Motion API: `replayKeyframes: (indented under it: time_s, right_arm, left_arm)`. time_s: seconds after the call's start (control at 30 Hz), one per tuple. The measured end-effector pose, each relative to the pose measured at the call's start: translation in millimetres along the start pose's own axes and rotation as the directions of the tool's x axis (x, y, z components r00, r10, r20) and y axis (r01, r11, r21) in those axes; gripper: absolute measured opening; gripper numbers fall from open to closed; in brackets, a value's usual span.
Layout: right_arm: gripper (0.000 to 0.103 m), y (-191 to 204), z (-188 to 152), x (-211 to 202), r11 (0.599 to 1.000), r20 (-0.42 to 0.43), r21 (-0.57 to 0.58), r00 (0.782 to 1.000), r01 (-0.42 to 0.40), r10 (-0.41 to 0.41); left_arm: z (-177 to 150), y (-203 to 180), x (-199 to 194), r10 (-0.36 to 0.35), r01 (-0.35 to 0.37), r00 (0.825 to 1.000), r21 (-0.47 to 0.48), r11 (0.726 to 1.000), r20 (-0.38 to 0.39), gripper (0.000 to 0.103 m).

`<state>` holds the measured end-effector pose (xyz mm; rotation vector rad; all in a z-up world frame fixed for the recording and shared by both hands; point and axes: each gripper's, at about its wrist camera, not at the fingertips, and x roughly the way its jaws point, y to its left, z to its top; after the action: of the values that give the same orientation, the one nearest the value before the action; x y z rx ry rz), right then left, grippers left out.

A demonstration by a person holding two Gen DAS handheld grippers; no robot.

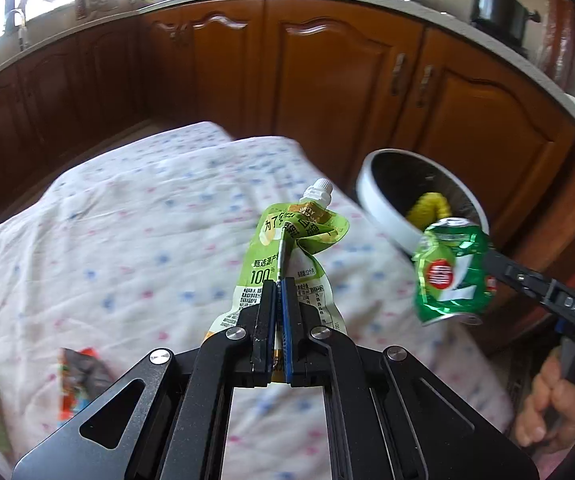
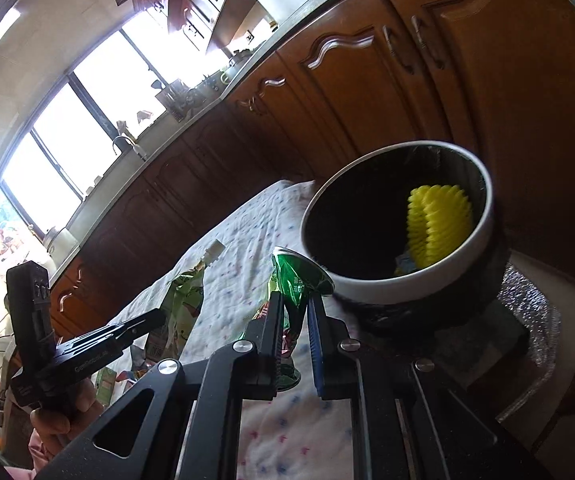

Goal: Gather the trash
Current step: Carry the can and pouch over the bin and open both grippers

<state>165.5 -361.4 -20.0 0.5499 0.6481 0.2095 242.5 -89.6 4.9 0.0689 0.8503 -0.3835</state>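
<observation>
- Pinching a green spouted pouch (image 1: 287,256), the left gripper (image 1: 279,292) has its jaws pressed together on it (spout end pointing away), above the cloth (image 1: 107,220) and near the bin (image 2: 483,216).
- The right gripper (image 2: 295,312) clamps a crushed green can (image 2: 293,280) just beside the bin's rim.
- Yellow trash (image 2: 437,220) lies inside the bin.

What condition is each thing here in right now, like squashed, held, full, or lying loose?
Left gripper: shut on the pouch.
Green spout pouch: crumpled, cap off, held up off the cloth.
Right gripper: shut on the can.
Green can: crushed, held near the bin's rim.
White-rimmed bin: open, a yellow ridged item inside.
Wrappers: lying loose on the dotted cloth.
</observation>
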Motion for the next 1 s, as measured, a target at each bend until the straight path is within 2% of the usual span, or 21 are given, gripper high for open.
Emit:
replayKeyframes:
  time_s: [0.23, 0.5, 0.67, 1.0]
  right_arm:
    - [0.012, -12.4, 10.9, -17.5, 1.000, 0.040, 0.000, 0.999, 0.022, -0.022]
    - [0.012, -25.6, 33.2, -25.4, 0.999, 0.086, 0.002, 0.995, 0.045, -0.045]
    - [0.012, -31.5, 52.4, -25.6, 0.996, 0.107, -0.016, 0.991, 0.086, -0.084]
    - [0.012, -45.8, 76.5, -6.7, 0.983, 0.083, -0.065, 0.982, 0.175, -0.169]
  left_arm:
    - [7.7, -43.2, 1.3, -0.062, 0.062, 0.998, 0.049, 0.997, 0.002, 0.002]
    - [21.5, -73.8, 4.2, -0.096, 0.094, 0.995, 0.090, 0.992, 0.014, 0.002]
    - [33.6, -88.5, 7.6, -0.105, 0.102, 0.994, 0.114, 0.988, 0.023, 0.002]
    - [67.7, -121.9, 36.3, -0.105, 0.103, 0.994, 0.180, 0.978, 0.001, 0.002]
